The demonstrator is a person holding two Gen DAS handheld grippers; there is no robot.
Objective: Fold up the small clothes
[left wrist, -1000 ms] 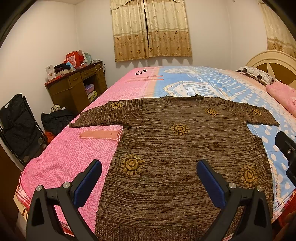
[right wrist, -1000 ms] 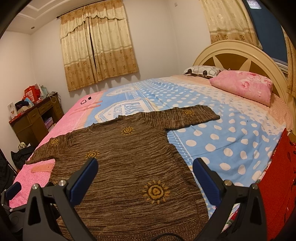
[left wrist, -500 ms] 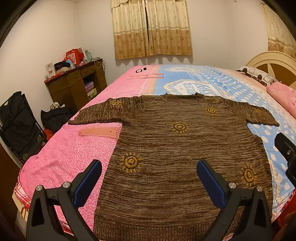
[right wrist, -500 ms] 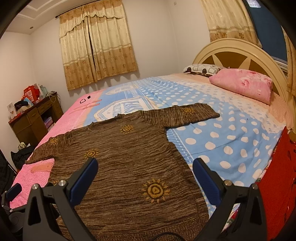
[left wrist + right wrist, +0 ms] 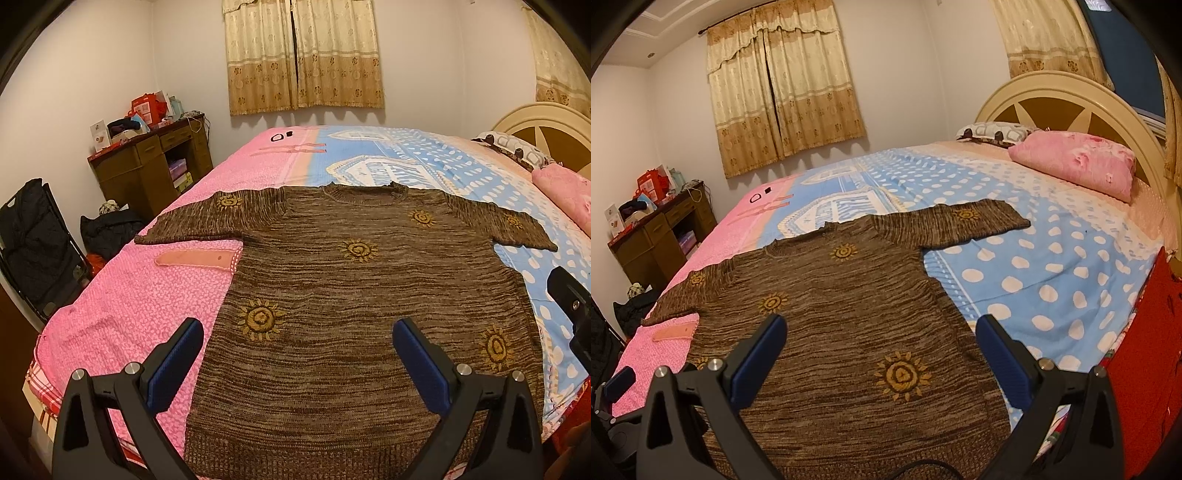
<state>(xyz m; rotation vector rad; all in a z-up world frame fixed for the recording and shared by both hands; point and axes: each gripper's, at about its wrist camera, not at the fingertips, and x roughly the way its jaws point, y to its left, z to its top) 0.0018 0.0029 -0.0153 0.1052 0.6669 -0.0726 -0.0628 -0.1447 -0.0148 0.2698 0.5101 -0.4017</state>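
Two hand-held grippers, left [image 5: 297, 363] and right [image 5: 881, 360], gape empty above the flat sweater [image 5: 354, 302], collar pointing away.

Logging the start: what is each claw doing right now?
Left claw: open, empty, above the sweater.
Right claw: open, empty.

A brown knitted sweater [image 5: 351, 295] with yellow sun motifs lies flat on the bed [image 5: 129, 306], sleeves spread, straight ahead of the left tool [image 5: 297, 354]. The tool's blue-padded fingers [image 5: 173, 365] stand wide apart above the sweater's hem end. Part of the right tool [image 5: 570, 306] shows at the right edge. A wooden desk [image 5: 147, 173] stands far ahead to the left.
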